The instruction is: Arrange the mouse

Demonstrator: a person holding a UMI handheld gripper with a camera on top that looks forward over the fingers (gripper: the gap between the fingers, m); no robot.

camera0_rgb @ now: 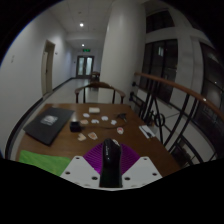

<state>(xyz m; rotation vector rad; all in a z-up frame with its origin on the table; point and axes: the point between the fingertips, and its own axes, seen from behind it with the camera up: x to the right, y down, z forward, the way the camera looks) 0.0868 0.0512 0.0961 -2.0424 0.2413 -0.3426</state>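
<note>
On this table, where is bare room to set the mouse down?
The claw is shut on the mouse. The table is bare between the laptop and the mouse, beside the green sheet. The far middle is crowded with small items.

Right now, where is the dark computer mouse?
In the gripper view, the dark computer mouse sits between the gripper fingers, just above the wooden table's near edge, right of the green sheet.

A closed laptop [48, 125] on the wooden table [75, 150] — corridor [85, 60] beyond.
</note>
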